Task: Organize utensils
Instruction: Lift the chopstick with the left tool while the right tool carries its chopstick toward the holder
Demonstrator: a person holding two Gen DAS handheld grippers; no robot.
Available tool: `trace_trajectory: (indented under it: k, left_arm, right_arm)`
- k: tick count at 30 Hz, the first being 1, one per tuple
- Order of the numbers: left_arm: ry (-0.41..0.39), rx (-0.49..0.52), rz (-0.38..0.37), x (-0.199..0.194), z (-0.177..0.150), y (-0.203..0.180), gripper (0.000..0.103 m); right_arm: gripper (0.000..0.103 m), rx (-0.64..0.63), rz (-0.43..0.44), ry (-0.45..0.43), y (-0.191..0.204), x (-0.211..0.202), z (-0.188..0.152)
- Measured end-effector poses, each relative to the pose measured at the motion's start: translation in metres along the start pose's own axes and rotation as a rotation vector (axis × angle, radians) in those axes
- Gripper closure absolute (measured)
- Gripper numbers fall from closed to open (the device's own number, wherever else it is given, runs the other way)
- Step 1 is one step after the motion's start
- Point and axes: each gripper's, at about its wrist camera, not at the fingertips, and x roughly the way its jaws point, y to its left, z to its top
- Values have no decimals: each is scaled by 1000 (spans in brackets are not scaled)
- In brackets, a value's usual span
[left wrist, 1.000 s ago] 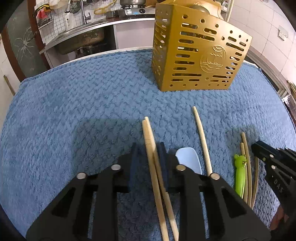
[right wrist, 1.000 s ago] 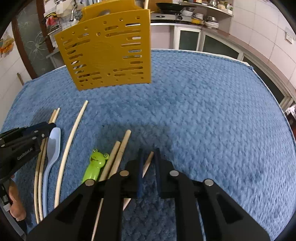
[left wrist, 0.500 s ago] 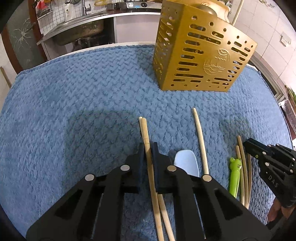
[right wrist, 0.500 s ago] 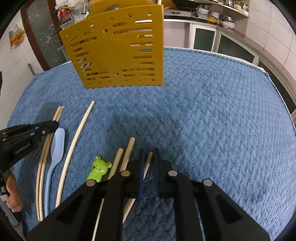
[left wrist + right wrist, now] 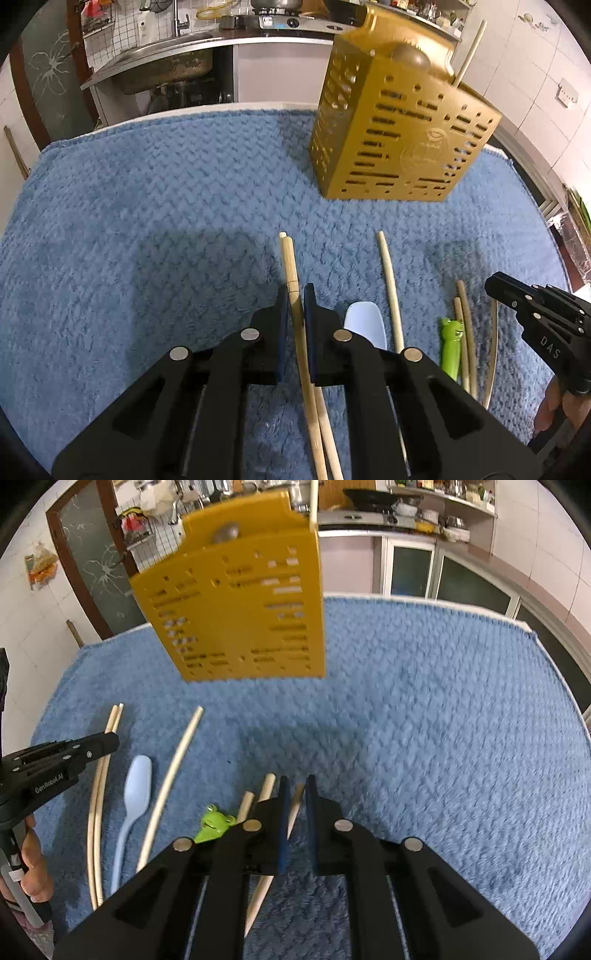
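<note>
1. Left wrist view: my left gripper (image 5: 294, 295) has its jaws nearly closed on a pair of chopsticks (image 5: 291, 273). The pads grip partway along the shafts, and the blunt ends stick out ahead toward the holder (image 5: 391, 147). I judge this a mid-shaft hold, so both sticks lift as one.
2. Right wrist view: my right gripper (image 5: 295, 786) has its jaws narrowed on a single stick (image 5: 295, 805), tip forward. Whether the pads truly press it I cannot tell; they look to clamp it.
3. Just left of that stick: two more sticks (image 5: 266, 786), then a green frog-topped utensil (image 5: 214, 823) lying flat.
4. Between my two grippers: a pale blue spoon (image 5: 135, 786), bowl forward, and one curved-looking chopstick (image 5: 173, 775) beside it, apart from it.
5. Holder: a gold slotted box standing upright at the far side of the towel (image 5: 443, 720), with one stick already standing in it, its top showing above the rim. This is where I judge the utensils belong.
6. Open room: the towel is bare between the stick ends and the holder, and wide to my right. The towel's edges are well away from all the items.
</note>
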Motion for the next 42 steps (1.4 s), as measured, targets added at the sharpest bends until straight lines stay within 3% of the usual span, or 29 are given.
trace_trajectory:
  k: [13,30,42]
  left_arm:
    - [-61,-5,-46,-41,-1,3,96]
    - [75,-57,23,24,1,26,97]
    - [116,-43,40,36,18,20,97]
  right_arm:
    - [95,-1,21,-106,-1,-29,8]
    - [95,13,2,-9,-10,14,0]
    - [95,48,-40,94,-9,32,0]
